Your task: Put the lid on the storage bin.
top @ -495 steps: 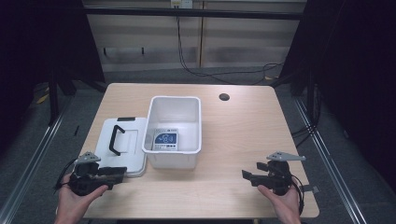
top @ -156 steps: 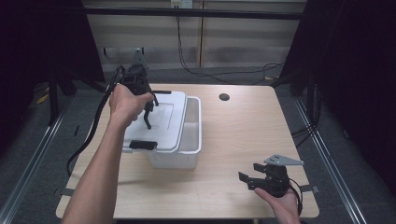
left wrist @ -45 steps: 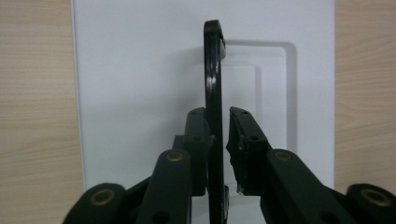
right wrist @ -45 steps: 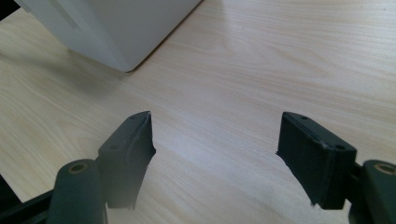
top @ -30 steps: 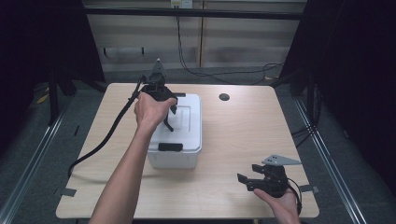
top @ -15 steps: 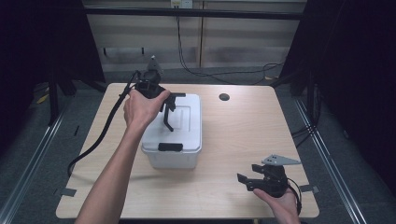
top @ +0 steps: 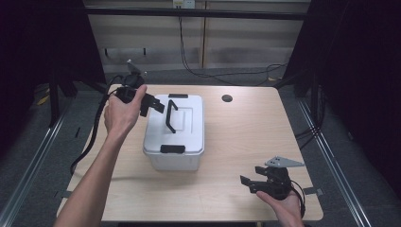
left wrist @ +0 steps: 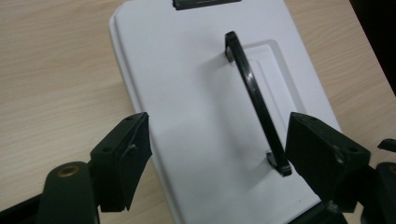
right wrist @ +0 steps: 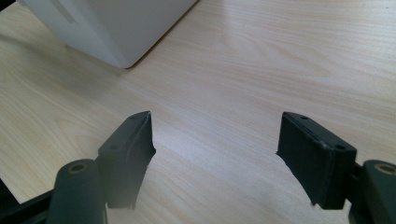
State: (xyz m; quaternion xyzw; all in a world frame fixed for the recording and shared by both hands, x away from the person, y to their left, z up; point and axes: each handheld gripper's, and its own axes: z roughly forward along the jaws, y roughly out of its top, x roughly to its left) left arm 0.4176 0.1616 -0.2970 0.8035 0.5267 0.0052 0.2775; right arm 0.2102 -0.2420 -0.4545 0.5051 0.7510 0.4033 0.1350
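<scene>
White plastic box (top: 174, 137) is seen mid-bench, its lid (top: 177, 120) seated. The left hand-held gripper (top: 152, 103) is held spread beside the lid's black handle (top: 169, 116), gripping nothing; the right hand-held gripper (top: 255, 183) is rested spread, near right. Unlatched clips could let the lid be dislodged.

White box (top: 174, 137), black handle (top: 169, 117); pale wood-grain table (top: 246, 142).

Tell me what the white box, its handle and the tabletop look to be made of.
Box: likely moulded plastic, smooth matte white with rounded corners and a raised lid panel.
Handle: apparently black plastic, slightly glossy with a light sheen.
Tabletop: pale wood or wood-look laminate; printed-looking grain, so it is uncertain which.
</scene>
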